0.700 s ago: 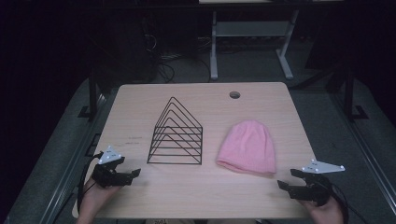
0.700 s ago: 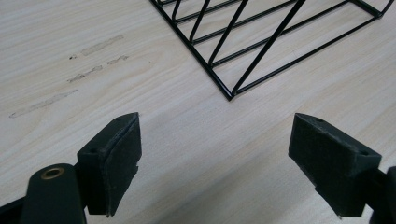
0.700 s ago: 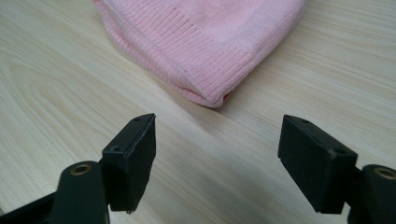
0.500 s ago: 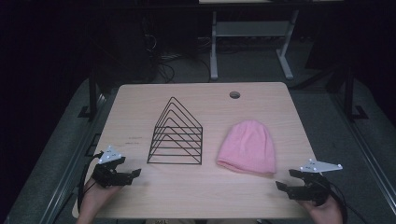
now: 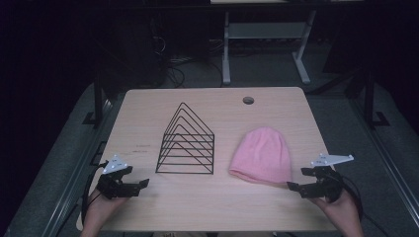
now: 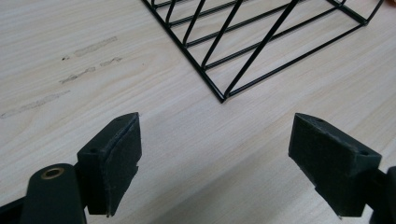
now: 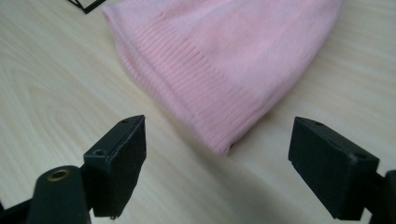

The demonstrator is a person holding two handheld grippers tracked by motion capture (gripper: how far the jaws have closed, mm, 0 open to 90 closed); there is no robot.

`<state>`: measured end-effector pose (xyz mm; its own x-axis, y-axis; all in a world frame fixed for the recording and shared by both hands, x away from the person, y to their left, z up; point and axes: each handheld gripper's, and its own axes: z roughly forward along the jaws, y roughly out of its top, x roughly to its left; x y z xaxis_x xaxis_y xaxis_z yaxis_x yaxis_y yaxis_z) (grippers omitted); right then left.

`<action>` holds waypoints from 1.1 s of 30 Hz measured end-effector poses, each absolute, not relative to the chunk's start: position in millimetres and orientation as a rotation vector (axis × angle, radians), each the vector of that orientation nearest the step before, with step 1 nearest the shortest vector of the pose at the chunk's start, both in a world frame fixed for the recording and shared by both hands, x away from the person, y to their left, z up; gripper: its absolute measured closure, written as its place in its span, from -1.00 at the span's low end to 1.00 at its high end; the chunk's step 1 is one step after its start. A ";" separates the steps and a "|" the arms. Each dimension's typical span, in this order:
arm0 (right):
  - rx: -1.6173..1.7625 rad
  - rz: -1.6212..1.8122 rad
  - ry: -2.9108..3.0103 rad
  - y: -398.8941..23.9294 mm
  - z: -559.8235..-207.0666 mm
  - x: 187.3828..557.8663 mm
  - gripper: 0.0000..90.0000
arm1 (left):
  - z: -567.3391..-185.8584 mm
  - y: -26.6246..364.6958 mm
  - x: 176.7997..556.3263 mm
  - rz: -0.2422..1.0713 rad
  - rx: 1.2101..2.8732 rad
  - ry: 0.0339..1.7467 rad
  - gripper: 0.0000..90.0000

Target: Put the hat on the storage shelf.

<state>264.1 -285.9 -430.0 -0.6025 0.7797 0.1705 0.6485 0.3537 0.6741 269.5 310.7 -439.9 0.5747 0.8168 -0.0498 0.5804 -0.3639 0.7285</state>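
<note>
A pink knitted beanie (image 5: 262,155) lies flat on the wooden table (image 5: 207,207), right of centre, its ribbed brim (image 7: 196,93) toward the front edge. A black wire rack (image 5: 187,143) shaped like stacked triangles stands left of it; its near corner (image 6: 223,97) lies just ahead of my left jaws. My left gripper (image 5: 141,184) rests low at the front left, open, with bare wood between its pads (image 6: 114,161). At the front right my right gripper (image 5: 295,186) is open too, pointing at the beanie's brim corner, which lies a little ahead of its pads (image 7: 119,163).
A round cable hole (image 5: 248,100) sits near the table's far edge. Beyond the table stand a white desk frame (image 5: 262,44) and cables on a dark floor. Bare wood lies along the front between both hands.
</note>
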 end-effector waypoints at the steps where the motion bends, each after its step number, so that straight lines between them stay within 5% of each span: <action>1: 1.295 1.074 2.437 -284.5 -427.0 268.1 -0.61 | -440.1 311.4 269.7 0.420 2.087 1.108 -0.62; 33: 1.341 0.964 2.552 -271.2 -405.2 388.7 -0.58 | -439.5 311.5 272.5 0.388 2.072 1.110 -0.62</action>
